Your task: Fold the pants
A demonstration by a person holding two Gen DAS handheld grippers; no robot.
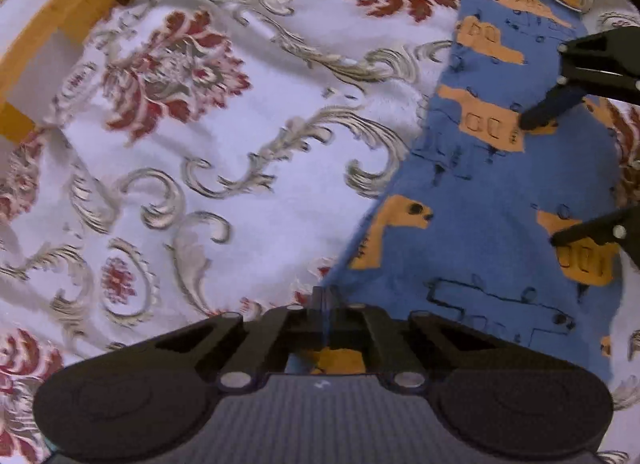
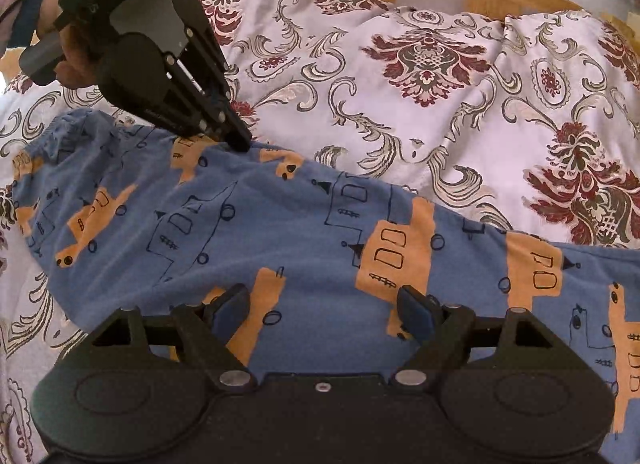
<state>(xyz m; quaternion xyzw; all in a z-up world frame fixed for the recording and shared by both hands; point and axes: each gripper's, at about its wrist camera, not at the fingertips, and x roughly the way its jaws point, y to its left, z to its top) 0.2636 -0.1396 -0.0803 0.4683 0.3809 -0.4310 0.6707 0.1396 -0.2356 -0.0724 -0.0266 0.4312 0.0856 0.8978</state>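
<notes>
Pants (image 2: 280, 223) lie flat across bedspread (image 2: 460, 75), mid-frame. My left gripper (image 2: 238, 139) pinched closed on far edge to lift fold; right gripper (image 2: 324, 310) spread wide, empty, lower frame, over near edge.

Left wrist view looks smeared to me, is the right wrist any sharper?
Left wrist view: bedspread pattern streaked by motion blur, edges bowed by fisheye. Right wrist view: sharper, pants print crisp, left gripper well defined.

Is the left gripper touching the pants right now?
Touching. The right wrist view shows the left gripper with fingers closed, pinching the far edge of the blue pants.
</notes>
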